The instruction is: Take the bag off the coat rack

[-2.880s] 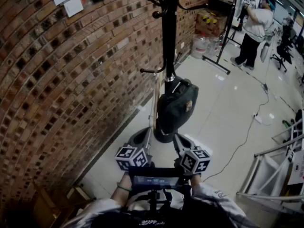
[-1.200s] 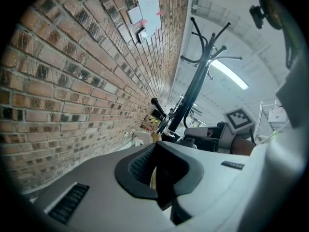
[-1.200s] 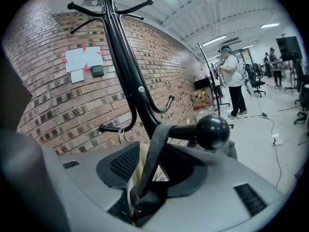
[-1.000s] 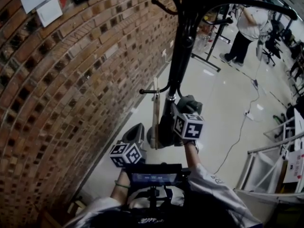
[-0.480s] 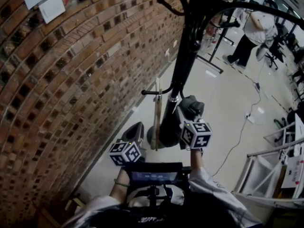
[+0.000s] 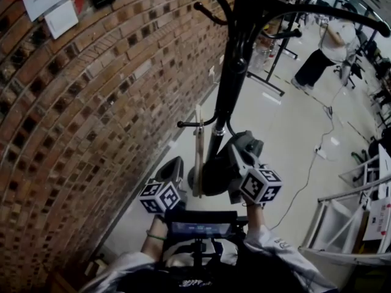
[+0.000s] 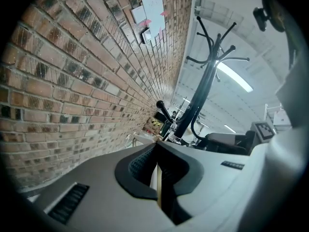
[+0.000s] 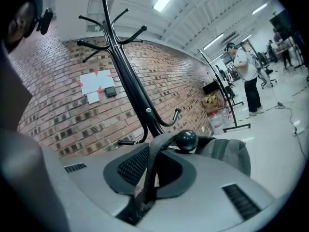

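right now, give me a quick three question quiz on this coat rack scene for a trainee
1. True or false: the left gripper is gripping the bag.
2. What does the right gripper hold? A) the bag's strap B) the rack's pole C) a paper from the wall
3. Is the strap clear of the hook's ball tip?

Key
1. False: its jaws are together with nothing in them.
2. A: its jaws have just been closing, and the strap is pinched between them.
3. No: the strap loops over the ball tip.
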A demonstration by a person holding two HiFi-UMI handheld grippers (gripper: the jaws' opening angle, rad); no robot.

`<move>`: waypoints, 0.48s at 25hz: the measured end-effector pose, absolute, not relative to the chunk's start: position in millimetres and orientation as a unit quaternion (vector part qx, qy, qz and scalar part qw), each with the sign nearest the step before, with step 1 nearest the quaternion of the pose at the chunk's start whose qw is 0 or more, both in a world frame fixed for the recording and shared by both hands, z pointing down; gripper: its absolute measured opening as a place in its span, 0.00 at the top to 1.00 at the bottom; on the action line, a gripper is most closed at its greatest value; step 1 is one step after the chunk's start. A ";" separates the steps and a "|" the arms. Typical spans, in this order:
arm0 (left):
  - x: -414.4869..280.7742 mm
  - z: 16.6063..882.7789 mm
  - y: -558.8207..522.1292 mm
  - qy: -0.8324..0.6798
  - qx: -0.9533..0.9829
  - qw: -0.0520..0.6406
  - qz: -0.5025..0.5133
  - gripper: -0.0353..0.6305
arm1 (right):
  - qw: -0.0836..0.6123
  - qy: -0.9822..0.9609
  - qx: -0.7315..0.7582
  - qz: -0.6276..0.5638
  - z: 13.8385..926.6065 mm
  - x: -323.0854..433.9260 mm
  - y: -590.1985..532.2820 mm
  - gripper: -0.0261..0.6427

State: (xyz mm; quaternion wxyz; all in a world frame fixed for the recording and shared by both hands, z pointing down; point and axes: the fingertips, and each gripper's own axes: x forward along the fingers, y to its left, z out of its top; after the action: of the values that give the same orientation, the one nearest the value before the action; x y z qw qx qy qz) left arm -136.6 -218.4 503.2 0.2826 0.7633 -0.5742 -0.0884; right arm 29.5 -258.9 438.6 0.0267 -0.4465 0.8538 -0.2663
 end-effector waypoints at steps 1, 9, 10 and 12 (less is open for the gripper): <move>-135.2 502.9 -219.3 -0.573 0.764 0.283 -0.089 0.94 | 0.033 0.854 -0.443 -0.271 436.8 30.8 -255.6 0.91; -123.6 504.9 -220.3 -0.558 0.774 0.288 -0.085 0.94 | 0.057 0.861 -0.441 -0.247 402.5 44.2 -238.7 0.91; -123.1 503.8 -220.0 -0.557 0.774 0.289 -0.086 0.94 | 0.065 0.860 -0.441 -0.247 396.7 48.5 -236.1 0.91; -119.8 498.8 -218.9 -0.552 0.775 0.292 -0.091 0.94 | 0.083 0.857 -0.443 -0.251 390.2 59.3 -229.1 0.91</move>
State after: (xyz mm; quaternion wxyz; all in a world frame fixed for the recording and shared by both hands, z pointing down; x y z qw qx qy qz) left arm -119.8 -218.9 498.8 0.2924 0.7754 -0.5522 -0.0908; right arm 59.3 -229.1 390.2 0.0834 -0.4434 0.8565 -0.2506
